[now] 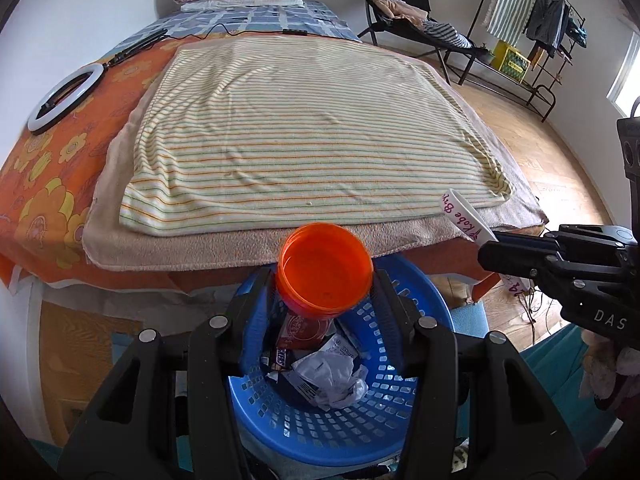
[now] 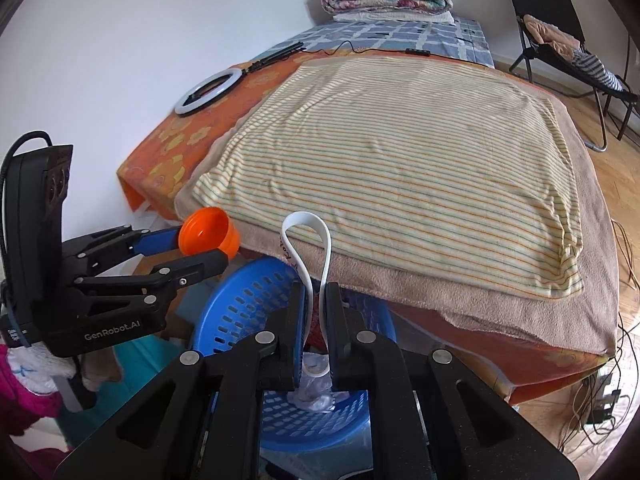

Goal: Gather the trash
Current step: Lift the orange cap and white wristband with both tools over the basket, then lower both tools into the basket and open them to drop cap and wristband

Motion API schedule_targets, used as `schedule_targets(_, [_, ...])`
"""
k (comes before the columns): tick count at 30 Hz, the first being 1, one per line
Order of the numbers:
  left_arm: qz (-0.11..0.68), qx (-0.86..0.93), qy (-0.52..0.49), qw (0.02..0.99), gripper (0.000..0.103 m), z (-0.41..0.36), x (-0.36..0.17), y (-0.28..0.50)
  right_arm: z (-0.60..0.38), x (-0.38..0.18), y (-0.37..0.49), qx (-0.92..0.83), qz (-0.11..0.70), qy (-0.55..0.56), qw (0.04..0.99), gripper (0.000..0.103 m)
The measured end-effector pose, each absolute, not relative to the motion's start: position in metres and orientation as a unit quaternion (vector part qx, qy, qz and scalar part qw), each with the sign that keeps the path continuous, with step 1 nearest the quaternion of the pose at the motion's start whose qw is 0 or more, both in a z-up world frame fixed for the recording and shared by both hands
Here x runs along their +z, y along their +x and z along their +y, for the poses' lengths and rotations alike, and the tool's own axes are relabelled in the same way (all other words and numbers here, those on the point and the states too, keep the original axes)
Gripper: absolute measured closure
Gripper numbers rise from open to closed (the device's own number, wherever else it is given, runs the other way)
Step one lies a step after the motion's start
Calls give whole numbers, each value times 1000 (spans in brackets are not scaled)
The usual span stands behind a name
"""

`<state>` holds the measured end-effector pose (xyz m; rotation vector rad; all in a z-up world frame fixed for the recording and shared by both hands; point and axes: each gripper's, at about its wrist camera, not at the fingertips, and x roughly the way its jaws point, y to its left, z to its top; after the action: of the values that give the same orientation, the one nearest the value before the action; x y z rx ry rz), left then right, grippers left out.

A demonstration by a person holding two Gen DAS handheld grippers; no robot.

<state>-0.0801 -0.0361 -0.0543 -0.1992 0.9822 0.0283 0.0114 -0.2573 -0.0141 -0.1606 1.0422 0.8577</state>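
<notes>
Left wrist view only: crumpled wrappers (image 1: 320, 364) in blue basket (image 1: 404, 408). Left gripper (image 1: 326, 280) fingers half-spread, clamping orange cap (image 1: 326, 268). Right gripper (image 2: 318, 312) fingers narrow, pinching white wristband (image 2: 316, 248).

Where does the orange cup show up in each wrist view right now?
Left wrist view: orange cup sits bottom centre, clamped in the left gripper, above the blue basket.
Right wrist view: orange cup at left middle, held out by the same gripper.
Shared landmark: the striped towel on the bed.
</notes>
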Motion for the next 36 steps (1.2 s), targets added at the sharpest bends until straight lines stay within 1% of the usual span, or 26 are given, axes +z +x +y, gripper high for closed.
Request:
schedule_targets(11, [517,18,-101,850,53,-38,-95,-94,-257,-49,-4,391,520,-79,755,95])
schedule_targets(20, [537,16,-99,837,53,-40,-107,-94,-255,-61,-7,390,533,-78,747,95])
schedule_targets(22, [540,17,-98,836,52,-40,-109,-93,-255,-63,-7,388,537,-78,745,91])
schedule_targets(24, [543,18,-96,834,52,-41,-110,-93,-255,-65,-6,386,540,-77,744,83])
schedule_targets(26, [546,18,-91,833,52,-42,-112,-93,-254,-67,-5,382,542,-77,744,77])
schedule_targets(27, [546,18,-88,833,50,-43,-112,-93,-254,-68,-4,380,543,-76,745,74])
schedule_targets(28, [546,18,-86,833,44,-44,-112,-93,-254,-69,-4,379,544,-75,745,73])
schedule_targets(30, [544,18,-84,835,40,-45,-112,-93,-255,-70,-3,374,547,-73,745,65])
schedule_targets(32, [544,18,-83,835,40,-45,-112,-92,-255,-71,-2,372,549,-72,745,62])
schedule_targets(36, [547,23,-84,833,39,-43,-114,-91,-255,-73,-1,368,552,-72,745,61])
